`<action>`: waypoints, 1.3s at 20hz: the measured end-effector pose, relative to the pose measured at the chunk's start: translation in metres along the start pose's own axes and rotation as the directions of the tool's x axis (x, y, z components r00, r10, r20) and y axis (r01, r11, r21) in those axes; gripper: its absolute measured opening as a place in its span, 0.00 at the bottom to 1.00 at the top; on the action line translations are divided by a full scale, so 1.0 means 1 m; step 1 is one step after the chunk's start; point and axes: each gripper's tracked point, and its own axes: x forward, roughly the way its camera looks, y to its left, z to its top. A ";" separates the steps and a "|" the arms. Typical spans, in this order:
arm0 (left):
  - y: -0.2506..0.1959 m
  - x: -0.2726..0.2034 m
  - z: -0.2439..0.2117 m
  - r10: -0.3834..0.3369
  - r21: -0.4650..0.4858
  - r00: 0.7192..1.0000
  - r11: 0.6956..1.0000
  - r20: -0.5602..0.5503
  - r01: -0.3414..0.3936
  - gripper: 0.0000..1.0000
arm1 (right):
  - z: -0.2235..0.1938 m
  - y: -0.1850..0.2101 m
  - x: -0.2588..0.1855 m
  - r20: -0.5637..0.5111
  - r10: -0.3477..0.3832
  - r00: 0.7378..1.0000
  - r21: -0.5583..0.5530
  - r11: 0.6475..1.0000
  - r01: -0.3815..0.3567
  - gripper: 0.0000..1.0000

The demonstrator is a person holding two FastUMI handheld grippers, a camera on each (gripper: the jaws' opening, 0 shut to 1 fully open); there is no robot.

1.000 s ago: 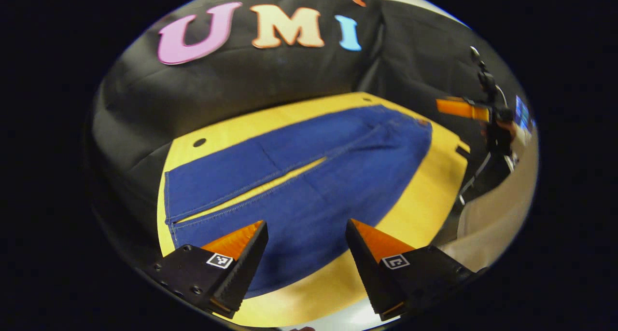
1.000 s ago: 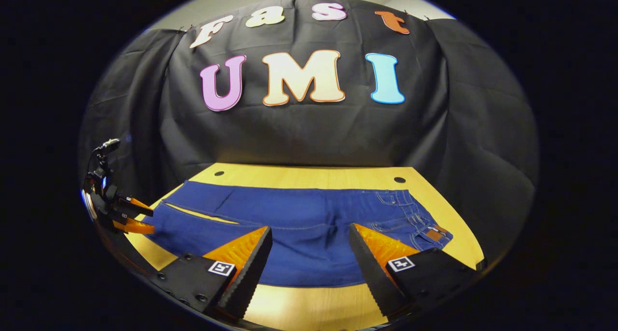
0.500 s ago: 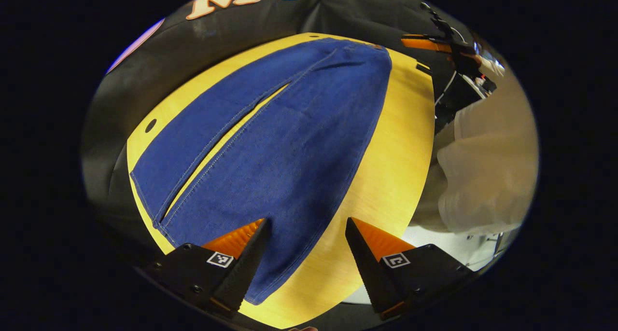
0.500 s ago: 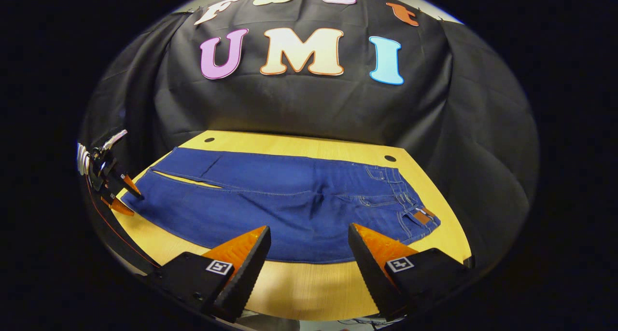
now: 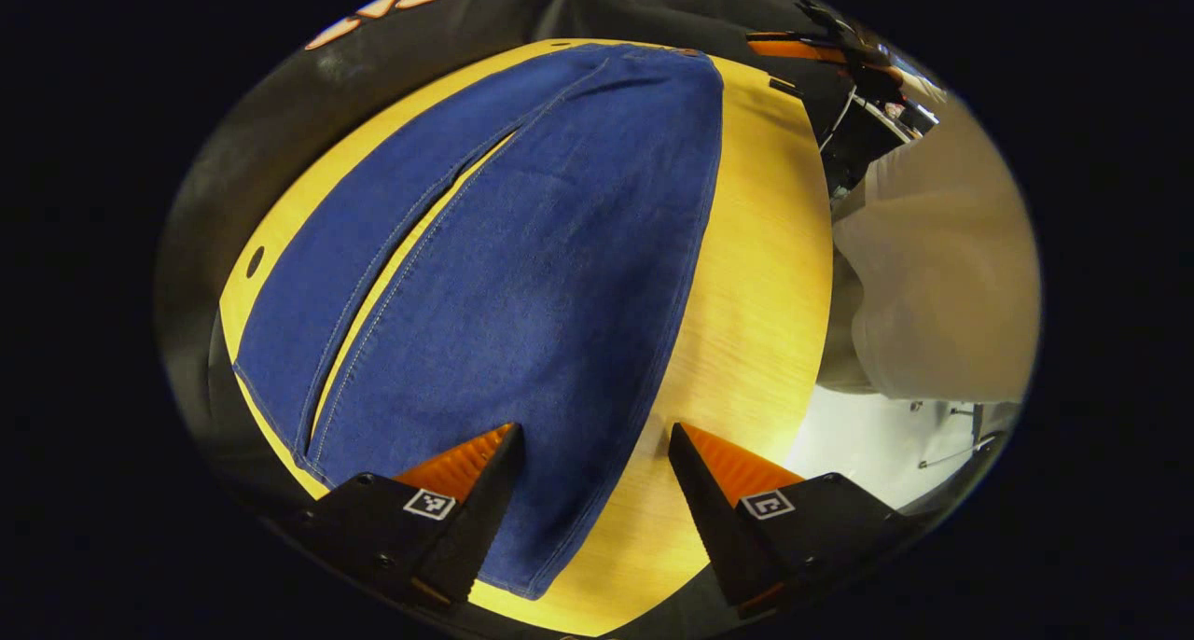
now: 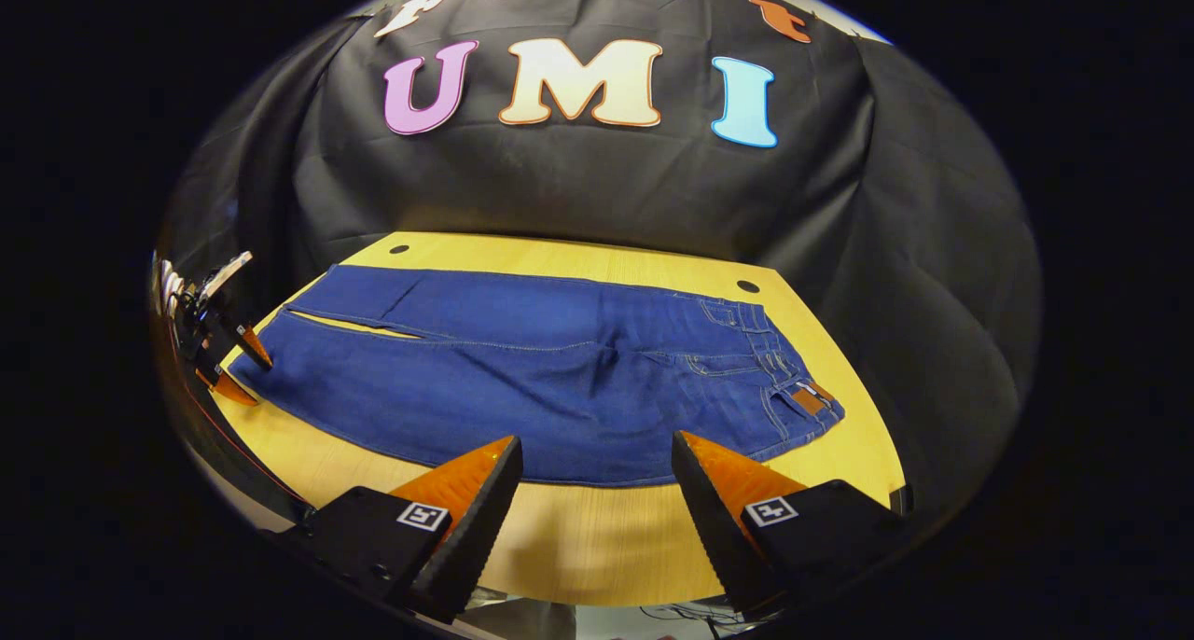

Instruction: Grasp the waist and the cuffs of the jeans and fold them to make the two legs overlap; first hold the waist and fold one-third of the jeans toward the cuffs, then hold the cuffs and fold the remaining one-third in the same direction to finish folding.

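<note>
Blue jeans (image 6: 522, 369) lie flat and unfolded on the yellow wooden table (image 6: 597, 537), waist with a brown patch (image 6: 808, 399) at the right, cuffs at the left. In the left gripper view the jeans (image 5: 522, 267) stretch away from the cuffs toward the waist. My left gripper (image 5: 592, 439) hovers open over the near leg's cuff end; from the right gripper view it (image 6: 233, 365) sits at the cuffs. My right gripper (image 6: 597, 449) stands open above the table's front edge, short of the jeans. From the left gripper view it (image 5: 793, 48) shows far off past the waist.
The black cloth wall (image 6: 578, 192) closes the back and sides. Two small round holes (image 6: 399, 248) mark the table's far corners. A person's pale sleeve (image 5: 933, 276) is at the right in the left gripper view, with a pale floor (image 5: 867, 444) below it.
My left gripper has swung round and dipped toward the cuff end, so the jeans now run lengthwise away from it. My right gripper has risen and tilted down a little; both stay open.
</note>
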 end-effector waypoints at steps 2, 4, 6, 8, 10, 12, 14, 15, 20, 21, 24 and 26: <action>0.002 -0.003 -0.003 -0.012 0.018 0.999 1.000 -0.034 0.012 0.98 | -0.003 0.002 0.003 -0.011 0.011 1.000 0.005 1.000 -0.011 0.99; 0.004 -0.002 -0.004 -0.016 0.041 0.998 0.999 -0.056 0.018 0.84 | -0.005 0.008 0.006 -0.017 0.030 0.999 0.014 0.999 -0.030 0.99; 0.009 -0.003 -0.001 -0.007 0.038 0.997 0.999 -0.073 0.009 0.81 | -0.006 0.014 0.010 -0.019 0.052 0.998 0.022 0.998 -0.052 0.99; 0.012 -0.003 0.000 0.008 0.019 0.995 1.000 -0.097 -0.007 0.65 | -0.009 0.019 0.010 -0.024 0.071 0.997 0.030 0.997 -0.071 0.99; 0.019 -0.002 -0.002 0.021 0.016 0.993 1.000 -0.112 -0.019 0.49 | -0.008 0.022 0.010 -0.027 0.091 0.996 0.039 0.995 -0.090 0.99; 0.026 0.002 -0.001 0.026 0.010 0.992 1.000 -0.121 -0.025 0.33 | -0.011 0.024 0.010 -0.034 0.108 0.994 0.031 0.994 -0.107 0.99; 0.033 0.001 0.002 0.037 0.005 0.992 0.999 -0.120 -0.037 0.16 | -0.011 0.025 0.012 -0.046 0.129 0.991 0.001 0.992 -0.129 0.99; 0.032 0.003 0.004 0.026 -0.006 0.992 1.000 -0.121 -0.027 0.10 | -0.011 0.026 0.013 -0.055 0.144 0.988 -0.018 0.989 -0.146 0.99; 0.030 0.001 0.005 -0.019 -0.045 0.992 0.999 -0.128 0.013 0.00 | -0.019 0.018 0.023 -0.130 0.212 0.969 -0.184 0.955 -0.234 0.99; 0.030 0.002 0.006 -0.030 -0.053 0.991 0.998 -0.131 0.024 0.00 | -0.022 0.012 0.027 -0.160 0.218 0.963 -0.232 0.940 -0.252 0.99; 0.030 0.002 0.006 -0.056 -0.052 0.986 0.997 -0.154 0.049 0.00 | -0.039 -0.018 0.038 -0.280 0.212 0.937 -0.386 0.869 -0.311 1.00; 0.030 0.003 0.006 -0.061 -0.056 0.984 0.997 -0.166 0.052 0.00 | -0.043 -0.035 0.046 -0.328 0.202 0.923 -0.461 0.818 -0.343 1.00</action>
